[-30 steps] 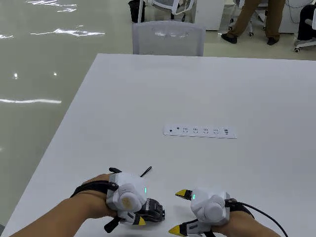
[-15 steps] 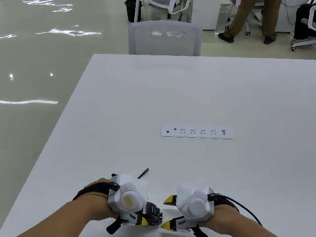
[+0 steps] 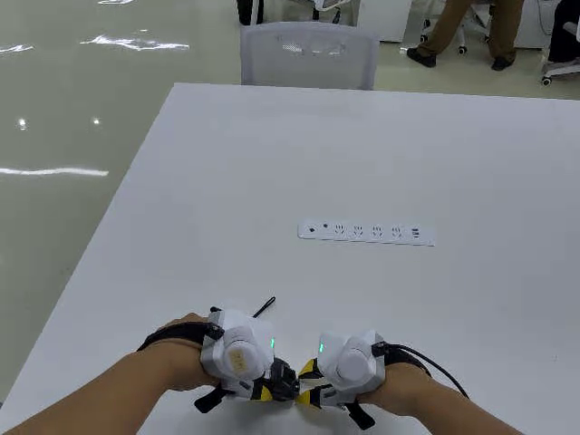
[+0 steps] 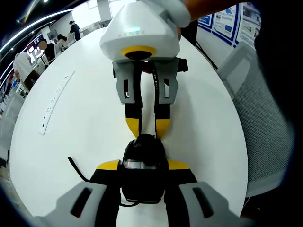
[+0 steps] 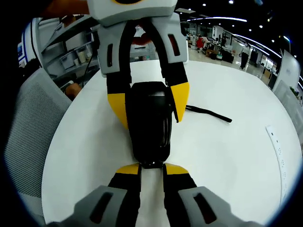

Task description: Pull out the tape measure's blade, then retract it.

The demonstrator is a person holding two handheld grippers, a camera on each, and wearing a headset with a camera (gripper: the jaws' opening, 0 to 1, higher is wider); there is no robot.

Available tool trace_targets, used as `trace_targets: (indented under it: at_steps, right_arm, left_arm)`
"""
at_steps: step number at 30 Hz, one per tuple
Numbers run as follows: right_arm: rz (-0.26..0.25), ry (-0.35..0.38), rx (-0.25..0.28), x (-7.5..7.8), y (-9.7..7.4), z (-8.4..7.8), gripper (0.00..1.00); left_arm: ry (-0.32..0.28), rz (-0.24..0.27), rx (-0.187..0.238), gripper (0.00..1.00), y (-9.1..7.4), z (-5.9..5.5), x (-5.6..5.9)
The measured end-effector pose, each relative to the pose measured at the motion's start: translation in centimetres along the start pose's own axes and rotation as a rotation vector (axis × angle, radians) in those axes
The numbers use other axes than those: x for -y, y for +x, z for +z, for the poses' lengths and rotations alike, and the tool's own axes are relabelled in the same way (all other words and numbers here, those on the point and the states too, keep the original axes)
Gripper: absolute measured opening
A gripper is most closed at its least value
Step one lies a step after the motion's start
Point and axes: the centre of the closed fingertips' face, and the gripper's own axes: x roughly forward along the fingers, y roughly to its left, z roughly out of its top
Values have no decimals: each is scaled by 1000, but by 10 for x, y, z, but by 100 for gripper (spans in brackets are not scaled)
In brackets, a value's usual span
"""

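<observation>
**Head view, near table edge: tape measure between two grippers**

1. Tape measure (image 3: 284, 381). Black case. We log it at the near edge of the white table (image 3: 272, 163), between the two grippers, which face each other. We cannot tell whether it rests on the surface.
2. Left gripper (image 4: 144, 165). In the left gripper view we see its yellow-tipped jaws clamped on the two sides of the case.
3. Right gripper (image 5: 151, 169). In the right gripper view we see its jaws standing narrow, with a slim strip of table between them. Their yellow tips meet the end of the case that faces them. We cannot tell whether they pinch the blade's tip.
4. Black strap (image 5: 208, 113). It lies flat on the table just beside the case.
5. White power strip (image 3: 366, 232). We place it mid-table, well apart from both grippers.
6. Grey chair (image 3: 308, 56). It stands at the table's far edge.
</observation>
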Motion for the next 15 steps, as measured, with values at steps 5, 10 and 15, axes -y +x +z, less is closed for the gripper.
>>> trace_targets:
  at_steps: [5,10,15]
  right_arm:
    - [6,-13,0,1,3,1,17]
    - [11,-17,-10,1,3,1,18]
    - [4,-2,-35,1,5,2,18]
  left_arm:
    - [17,1,-1,29,0,1,1]
    - [26,11,-1,29,0,1,2]
    - [32,17,-5,30,1,0,2]
